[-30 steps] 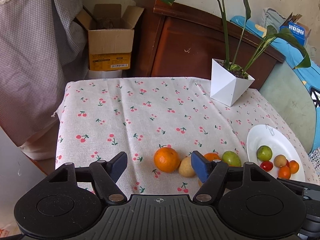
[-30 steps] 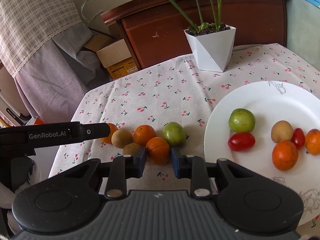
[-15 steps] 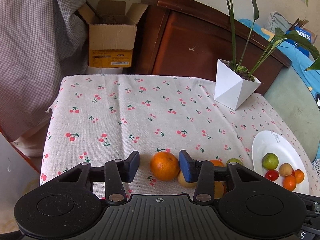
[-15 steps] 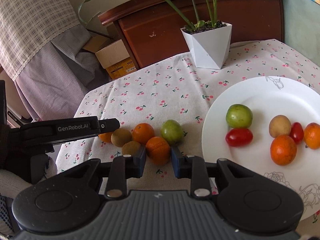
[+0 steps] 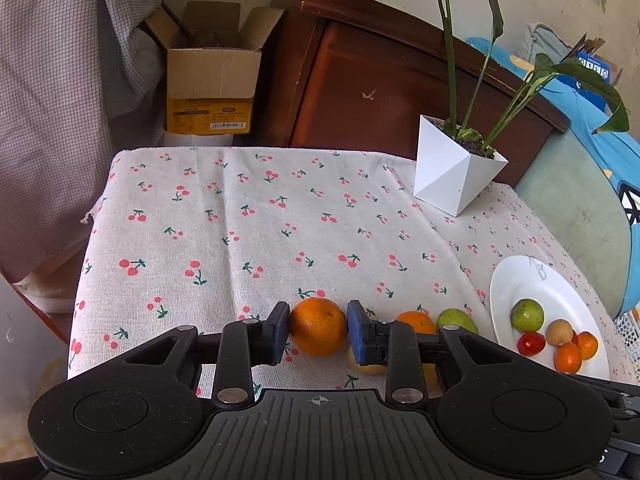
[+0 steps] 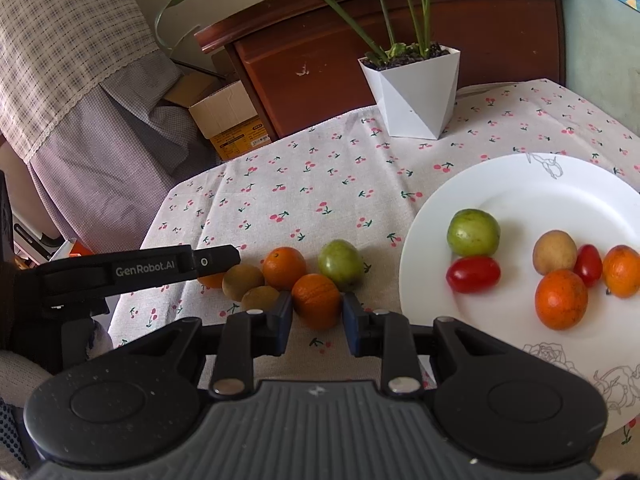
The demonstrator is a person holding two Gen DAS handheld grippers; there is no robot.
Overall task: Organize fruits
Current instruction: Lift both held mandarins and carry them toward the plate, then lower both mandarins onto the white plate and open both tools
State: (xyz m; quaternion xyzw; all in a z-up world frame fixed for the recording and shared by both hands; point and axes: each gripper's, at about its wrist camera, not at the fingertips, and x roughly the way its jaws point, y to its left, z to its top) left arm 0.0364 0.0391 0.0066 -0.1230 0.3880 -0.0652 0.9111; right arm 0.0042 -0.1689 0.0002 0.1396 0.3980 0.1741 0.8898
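Each gripper has an orange clamped between its fingers low in the centre of its own view, the left gripper (image 5: 319, 330) on the leftmost orange (image 5: 318, 326) of the row on the desk (image 5: 248, 240), the right gripper (image 6: 317, 314) on the nearest orange (image 6: 316, 300); the picking step looks done, and next each likely needs a clean lift and a carry to the white plate (image 6: 520, 184) at the right. The left gripper's right finger hides most of a yellowish fruit (image 5: 366, 366) at lower centre; whether either orange has left the cloth cannot be told.
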